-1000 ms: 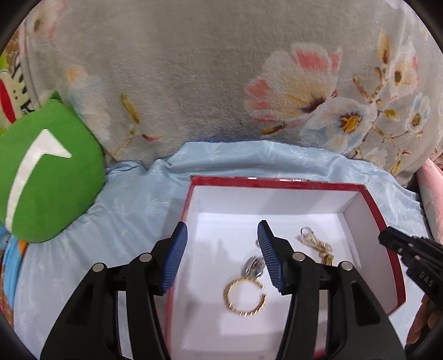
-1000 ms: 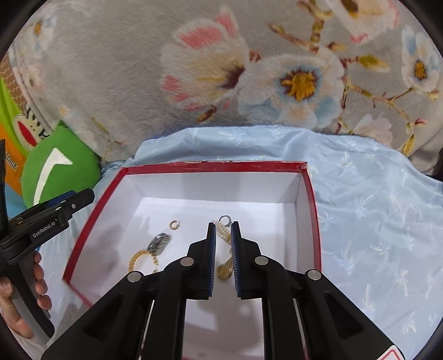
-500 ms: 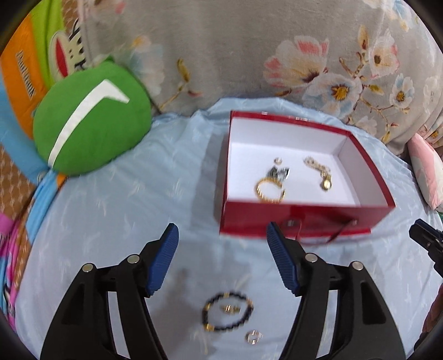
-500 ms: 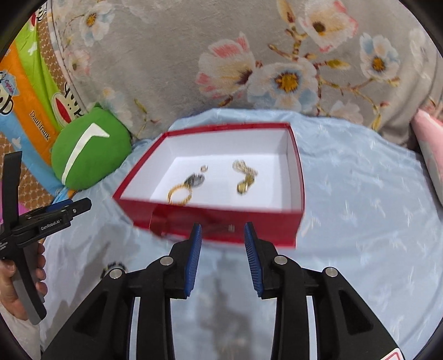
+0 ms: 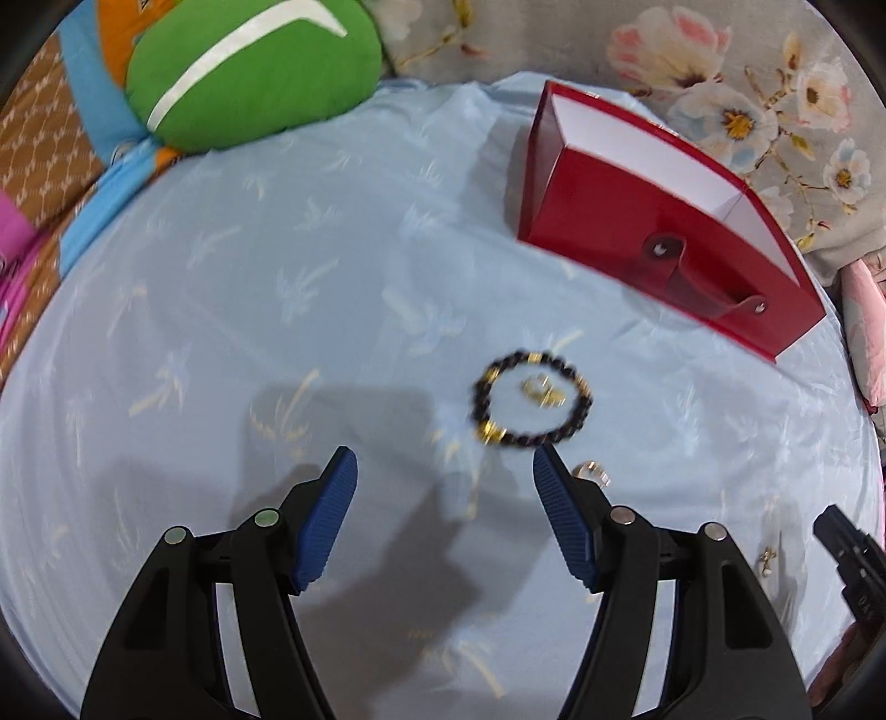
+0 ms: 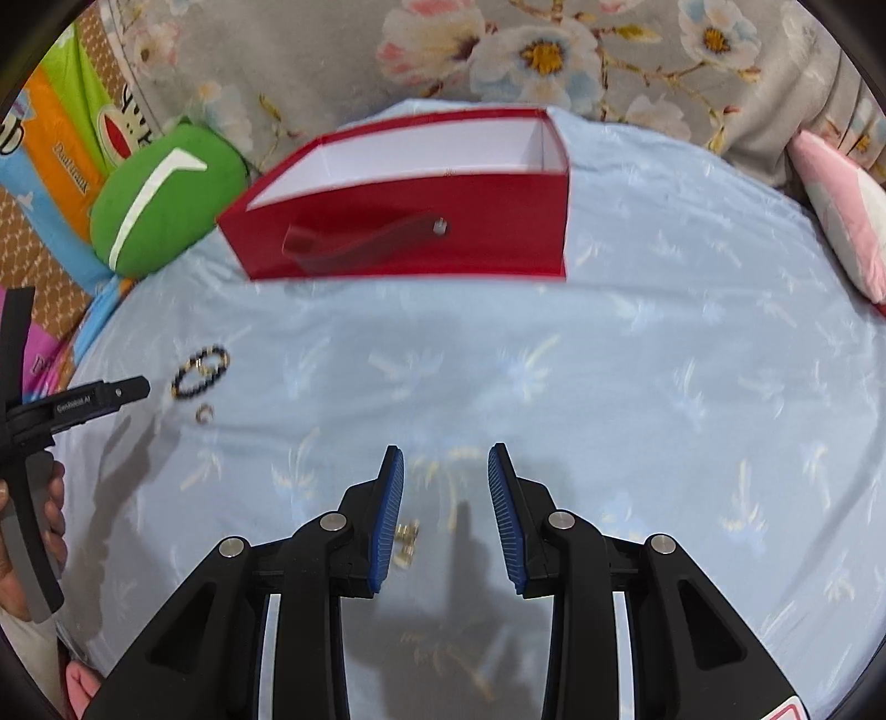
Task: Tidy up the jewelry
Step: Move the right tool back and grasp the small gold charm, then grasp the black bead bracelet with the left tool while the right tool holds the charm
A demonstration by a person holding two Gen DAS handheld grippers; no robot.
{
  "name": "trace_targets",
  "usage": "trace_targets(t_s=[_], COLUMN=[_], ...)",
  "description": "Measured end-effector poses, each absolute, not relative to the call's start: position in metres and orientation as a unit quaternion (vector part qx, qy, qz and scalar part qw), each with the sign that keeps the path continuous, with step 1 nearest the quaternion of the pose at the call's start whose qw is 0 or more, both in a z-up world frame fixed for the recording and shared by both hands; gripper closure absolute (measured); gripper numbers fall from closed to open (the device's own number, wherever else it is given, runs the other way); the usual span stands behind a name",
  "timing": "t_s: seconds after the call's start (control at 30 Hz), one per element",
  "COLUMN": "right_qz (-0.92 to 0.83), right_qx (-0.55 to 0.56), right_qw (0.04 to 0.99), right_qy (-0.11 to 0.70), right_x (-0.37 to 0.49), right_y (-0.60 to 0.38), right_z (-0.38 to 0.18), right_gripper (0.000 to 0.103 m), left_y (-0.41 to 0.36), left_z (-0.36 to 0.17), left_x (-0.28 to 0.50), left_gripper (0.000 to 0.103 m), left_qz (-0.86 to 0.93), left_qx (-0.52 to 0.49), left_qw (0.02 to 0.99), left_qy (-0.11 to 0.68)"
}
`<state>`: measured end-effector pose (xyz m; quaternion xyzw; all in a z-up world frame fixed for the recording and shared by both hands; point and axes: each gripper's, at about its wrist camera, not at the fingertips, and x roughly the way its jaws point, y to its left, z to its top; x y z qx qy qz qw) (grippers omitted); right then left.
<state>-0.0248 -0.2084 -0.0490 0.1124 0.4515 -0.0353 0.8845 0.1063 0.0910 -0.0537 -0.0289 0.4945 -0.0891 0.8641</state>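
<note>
A black bead bracelet [image 5: 480, 396] with gold beads lies on the pale blue cloth [image 5: 277, 277], just ahead of my left gripper [image 5: 443, 465]. That gripper is open with nothing between its fingers. A small gold piece [image 5: 545, 390] rests inside the bracelet, and a small ring [image 5: 592, 471] lies by the right finger. The red box [image 5: 664, 232] stands beyond; its inside is hidden. My right gripper [image 6: 446, 459] hangs low over the cloth, narrowly open and empty. A small gold earring [image 6: 407, 543] lies next to its left finger. The bracelet [image 6: 183, 379] and the ring [image 6: 205, 412] show at its left.
A green cushion [image 5: 249, 72] lies at the back left, with a floral blanket [image 6: 498, 50] behind the red box [image 6: 415, 238]. A pink pillow [image 6: 841, 210] sits at the right. A hand [image 6: 50, 498] holds the left gripper [image 6: 105, 399] at the left edge.
Both grippers have drawn back from over the box and come down near the cloth. Both pairs of jaws stand wider. The jewelry inside the box is out of sight.
</note>
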Motion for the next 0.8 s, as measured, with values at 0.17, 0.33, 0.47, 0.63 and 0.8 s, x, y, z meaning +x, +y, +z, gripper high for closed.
trace_targets(t_s=[0.17,0.33,0.47,0.63,0.8], right_qz=[-0.024,-0.017,-0.017,-0.021,-0.024], right_qx=[0.113,0.109,0.096,0.083,0.086], right_qw=[0.873,0.87,0.872,0.874,0.874], right_qy=[0.473,0.48,0.479,0.478,0.478], right_x=[-0.026,-0.022,-0.021,-0.02,-0.021], right_y=[-0.195,-0.187,-0.182,-0.179,-0.18], right_z=[-0.07,-0.077,-0.079,-0.08,-0.081], right_gripper=[0.071,0.071,0.071,0.084,0.088], left_y=[0.097,0.098,0.096,0.088,0.076], left_z=[-0.067,-0.072,-0.073,-0.073,-0.075], left_x=[0.096,0.092,0.094,0.101,0.112], left_gripper=[0.039,0.039,0.036,0.033,0.031], left_qz=[-0.087,-0.088,-0.09,-0.097,-0.101], left_qx=[-0.029,-0.037,-0.038,-0.038,-0.025], left_qw=[0.856,0.851,0.851,0.852,0.858], left_qy=[0.509,0.516,0.517,0.513,0.503])
